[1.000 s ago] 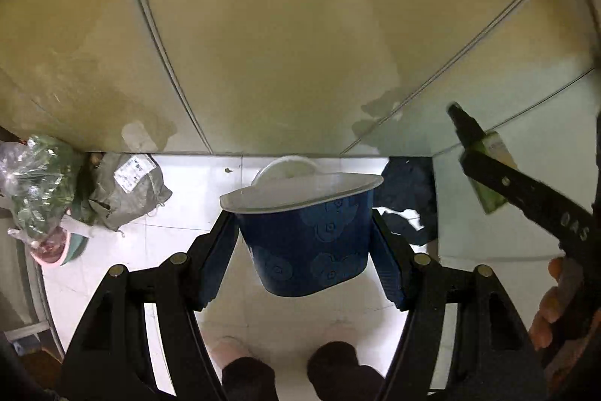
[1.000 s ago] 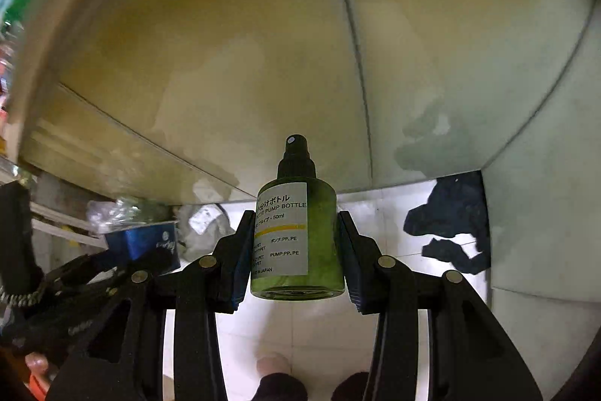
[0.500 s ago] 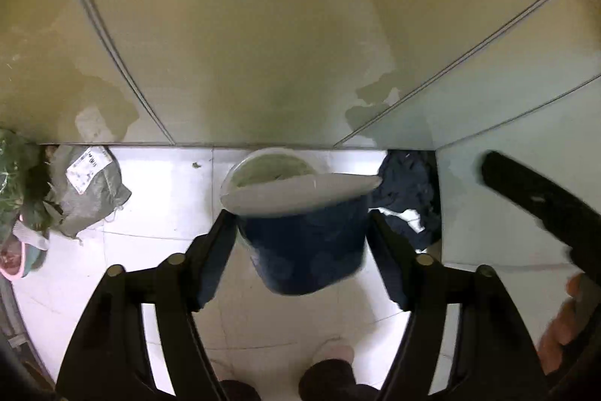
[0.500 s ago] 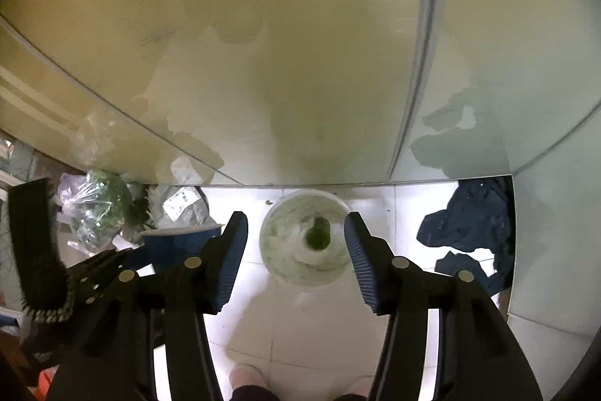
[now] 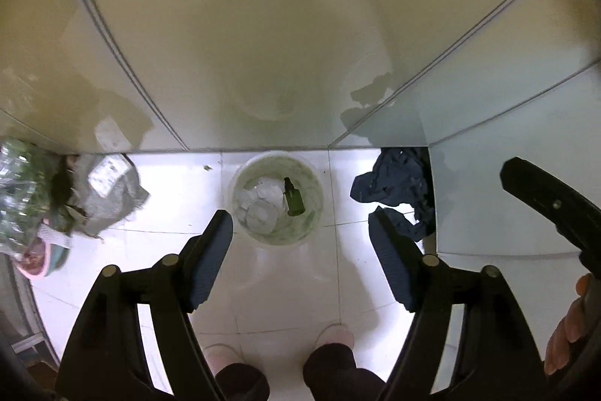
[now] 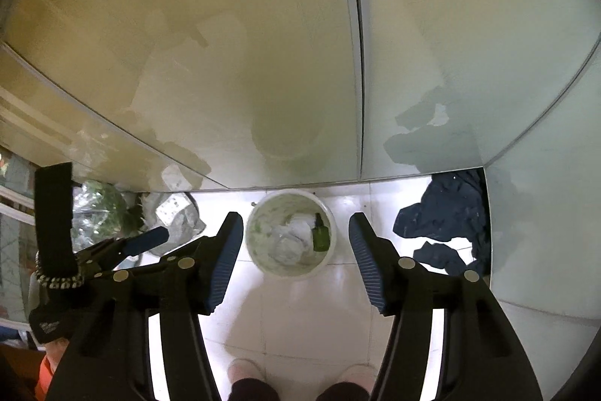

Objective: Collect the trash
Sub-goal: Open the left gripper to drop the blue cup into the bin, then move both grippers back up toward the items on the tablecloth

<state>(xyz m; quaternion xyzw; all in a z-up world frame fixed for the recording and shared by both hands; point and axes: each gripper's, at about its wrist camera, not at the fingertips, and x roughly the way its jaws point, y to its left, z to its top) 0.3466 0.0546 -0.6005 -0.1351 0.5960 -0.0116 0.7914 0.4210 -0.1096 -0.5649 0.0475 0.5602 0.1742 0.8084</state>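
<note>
Both grippers, left [image 5: 300, 247] & right [image 6: 296, 250], spread wide w/ nothing held above white bin [image 5: 244, 171] at frame centre, green bottle [image 5: 293, 200] lying inside on crumpled paper; risk: low reach tips bin.

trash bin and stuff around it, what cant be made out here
- Trash bin: the pale wads beside the green bottle are too blurred to identify, in either view.
- Bottle label: too small to read.
- Clear bag: cut off by the left wrist view's left edge; contents unclear.
- Dark cloth: its lower part hides behind the right gripper.
- Left gripper: jaws apart, nothing between them.
</note>
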